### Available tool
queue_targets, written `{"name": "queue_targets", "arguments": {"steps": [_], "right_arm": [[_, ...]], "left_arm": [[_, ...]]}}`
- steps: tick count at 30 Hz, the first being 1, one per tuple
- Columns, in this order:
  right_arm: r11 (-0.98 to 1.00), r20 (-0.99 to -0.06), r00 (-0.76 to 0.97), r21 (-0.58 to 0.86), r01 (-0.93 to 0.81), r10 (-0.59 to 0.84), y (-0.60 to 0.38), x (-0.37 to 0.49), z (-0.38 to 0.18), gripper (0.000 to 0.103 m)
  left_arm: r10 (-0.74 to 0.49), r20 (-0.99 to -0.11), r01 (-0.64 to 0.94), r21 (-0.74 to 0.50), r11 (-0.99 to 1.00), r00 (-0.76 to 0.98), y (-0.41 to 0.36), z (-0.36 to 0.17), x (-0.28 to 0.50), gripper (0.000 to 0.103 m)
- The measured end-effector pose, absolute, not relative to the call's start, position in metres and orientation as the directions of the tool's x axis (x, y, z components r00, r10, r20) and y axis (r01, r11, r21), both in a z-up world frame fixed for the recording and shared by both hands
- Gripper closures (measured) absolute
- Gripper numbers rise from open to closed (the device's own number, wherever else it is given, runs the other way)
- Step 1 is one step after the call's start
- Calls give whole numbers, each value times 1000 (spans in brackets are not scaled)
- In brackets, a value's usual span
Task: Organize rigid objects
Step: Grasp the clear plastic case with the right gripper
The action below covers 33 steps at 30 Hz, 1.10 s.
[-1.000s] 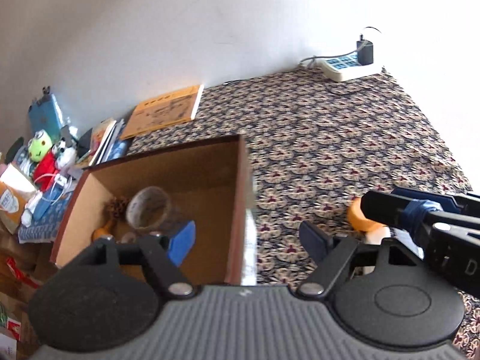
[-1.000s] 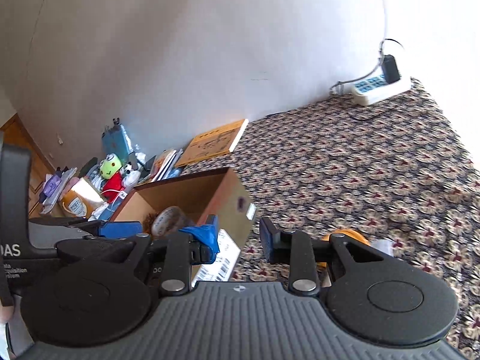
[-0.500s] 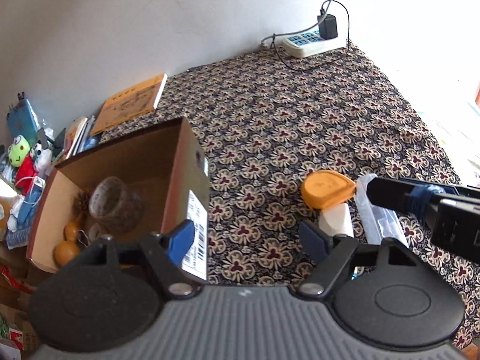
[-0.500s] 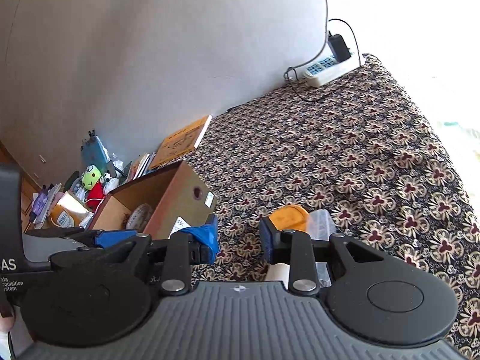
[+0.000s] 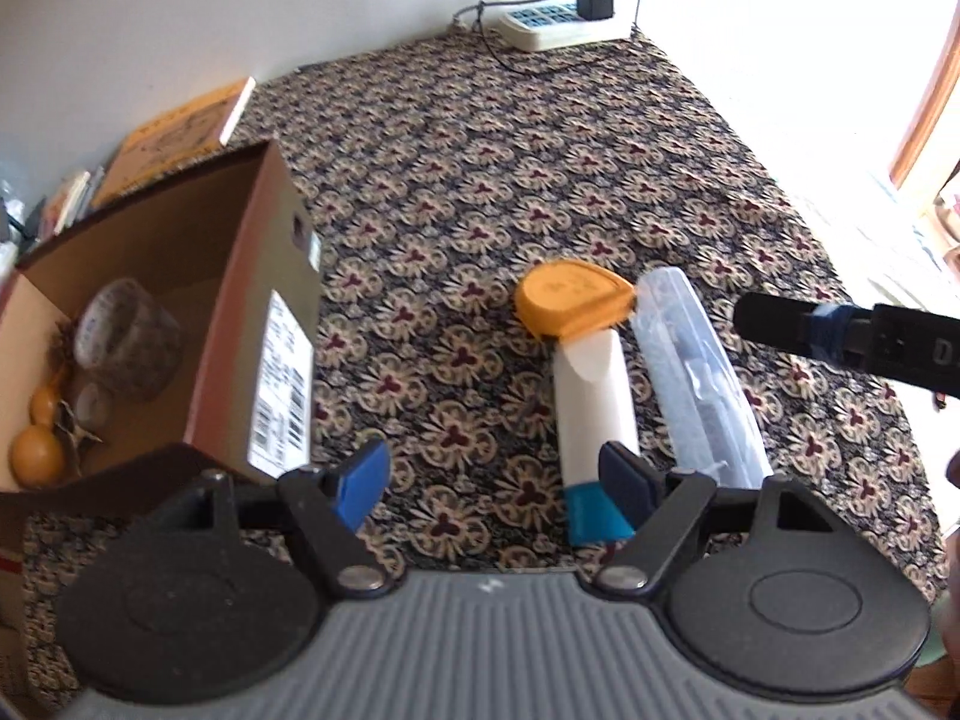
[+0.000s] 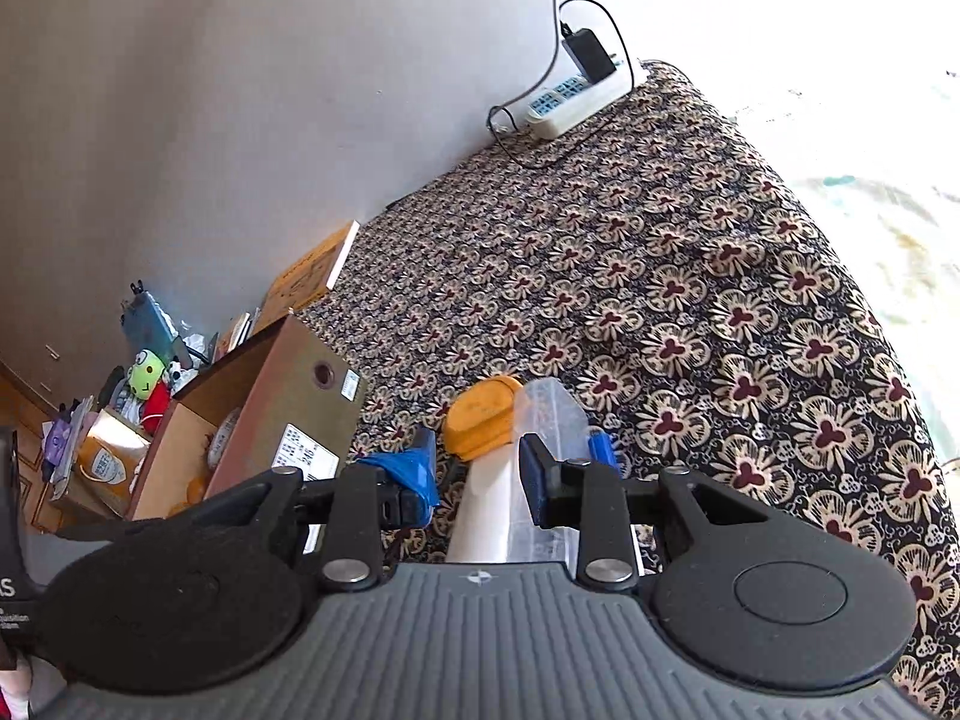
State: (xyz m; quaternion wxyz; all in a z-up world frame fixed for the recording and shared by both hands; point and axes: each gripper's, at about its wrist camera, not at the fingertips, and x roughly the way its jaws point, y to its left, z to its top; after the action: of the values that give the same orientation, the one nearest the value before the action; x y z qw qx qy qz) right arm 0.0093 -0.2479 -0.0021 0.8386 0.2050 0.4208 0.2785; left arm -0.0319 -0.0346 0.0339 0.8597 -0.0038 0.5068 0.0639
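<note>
**Both tongs empty above 3 loose items beside the cardboard box**

Landmark: the open cardboard box (image 5: 258, 276), standing on the patterned tabletop (image 5: 540, 138). It already contains a roll of clear tape (image 5: 129, 336) and a small yellow gourd (image 5: 37, 455).

The items not yet sorted lie on the cloth to the right of the box, well apart from its labelled wall. They are 3: an orange rounded case (image 5: 570, 299), a white tube with a blue end (image 5: 591, 420) and a clear plastic case (image 5: 696, 384). The orange case touches the far end of the tube; the clear case lies just beside the tube, on the side away from the box, roughly parallel to it.

Left tongs (image 5: 498, 480): spread wide and holding nothing, with the right pad over the tube's blue end. Right tongs (image 6: 477, 468): also parted and empty, with the tube's white body visible in the gap; whether the pads touch it cannot be told.

Handling, as judged: all 3 items look stiff and light. The tube is smooth and probably slippery, so a hold across its middle, square to its length, should keep it from pivoting. The clear case appears thin-walled and may flex or crack under a hard squeeze; its long edges are the safer place. The orange case is thick and blunt-edged, best taken across its narrow flanks.
</note>
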Motion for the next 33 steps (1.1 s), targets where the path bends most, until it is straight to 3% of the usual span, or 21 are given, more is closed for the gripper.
{"name": "queue_targets", "arguments": {"steps": [11, 33], "right_arm": [[773, -632, 472, 602, -200, 615, -256, 16, -21, 90], [744, -648, 402, 653, -142, 646, -269, 31, -35, 89]], "left_arm": [[-88, -859, 68, -62, 996, 504, -60, 28, -35, 20], [-121, -876, 151, -56, 987, 466, -96, 12, -3, 18]]}}
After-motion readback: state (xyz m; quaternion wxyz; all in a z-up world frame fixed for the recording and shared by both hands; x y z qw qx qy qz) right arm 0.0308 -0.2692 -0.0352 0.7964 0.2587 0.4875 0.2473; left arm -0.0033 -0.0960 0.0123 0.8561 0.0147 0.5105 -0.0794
